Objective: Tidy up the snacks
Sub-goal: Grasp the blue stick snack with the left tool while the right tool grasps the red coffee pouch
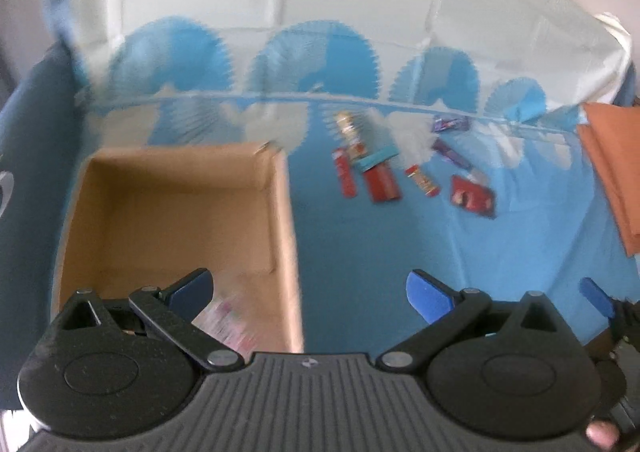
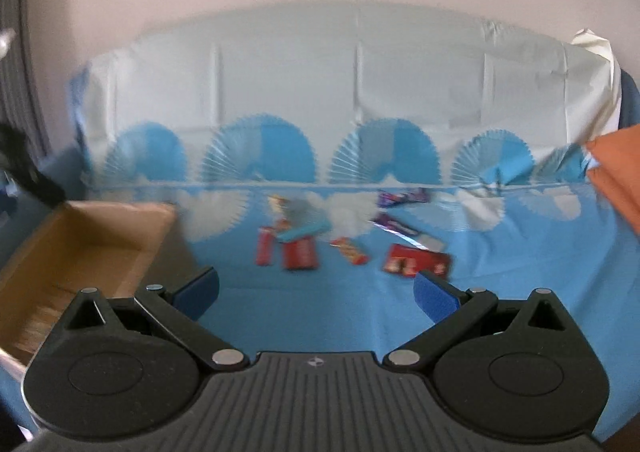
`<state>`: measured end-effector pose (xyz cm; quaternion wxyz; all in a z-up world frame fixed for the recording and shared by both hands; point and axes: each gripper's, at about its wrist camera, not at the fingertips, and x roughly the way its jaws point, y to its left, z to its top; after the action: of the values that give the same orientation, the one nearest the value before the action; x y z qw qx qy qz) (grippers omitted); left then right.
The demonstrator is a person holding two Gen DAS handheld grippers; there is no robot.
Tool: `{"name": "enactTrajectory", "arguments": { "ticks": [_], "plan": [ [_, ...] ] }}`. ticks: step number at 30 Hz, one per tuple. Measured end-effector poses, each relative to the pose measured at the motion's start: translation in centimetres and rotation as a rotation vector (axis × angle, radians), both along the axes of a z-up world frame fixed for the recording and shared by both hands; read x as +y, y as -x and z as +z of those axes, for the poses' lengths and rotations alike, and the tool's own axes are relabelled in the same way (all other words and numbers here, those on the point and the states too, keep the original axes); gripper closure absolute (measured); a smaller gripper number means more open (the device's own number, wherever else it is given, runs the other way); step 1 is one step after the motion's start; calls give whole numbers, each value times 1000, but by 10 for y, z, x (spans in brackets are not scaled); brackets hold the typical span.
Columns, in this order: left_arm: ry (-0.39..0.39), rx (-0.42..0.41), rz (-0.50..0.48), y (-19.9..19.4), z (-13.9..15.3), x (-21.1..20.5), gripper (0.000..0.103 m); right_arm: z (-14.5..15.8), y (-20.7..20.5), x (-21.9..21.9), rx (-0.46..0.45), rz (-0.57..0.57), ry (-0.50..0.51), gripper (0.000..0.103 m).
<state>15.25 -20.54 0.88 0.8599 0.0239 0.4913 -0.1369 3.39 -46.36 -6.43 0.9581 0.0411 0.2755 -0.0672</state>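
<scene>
While most snacks (image 1: 384,171) lie scattered on the table (image 1: 400,252) | one pinkish packet (image 1: 230,322) sits in your box (image 1: 288,236) | left gripper (image 1: 310,292), right gripper (image 2: 316,292): jaws spread, empty | barely started.

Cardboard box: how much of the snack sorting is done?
Done: one pink-and-white packet lies in the cardboard box. In hand: nothing; left hand-held gripper and right hand-held gripper are open. Left: the red bars, purple wrappers and other snacks remain on the blue cloth.
</scene>
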Motion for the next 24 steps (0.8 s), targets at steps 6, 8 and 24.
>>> {"name": "enactTrajectory", "arguments": {
  "ticks": [6, 8, 24],
  "plan": [
    [-52, -23, -181, -95, -38, -91, 0, -60, -79, -78, 151, 4, 81, 0],
    [-107, -32, -199, -128, -58, -119, 0, -81, -104, -103, 177, 11, 60, 0],
    [-375, 105, -456, -272, -222, -260, 0, -206, -260, -176, 402, 275, 118, 0]
  ]
}}
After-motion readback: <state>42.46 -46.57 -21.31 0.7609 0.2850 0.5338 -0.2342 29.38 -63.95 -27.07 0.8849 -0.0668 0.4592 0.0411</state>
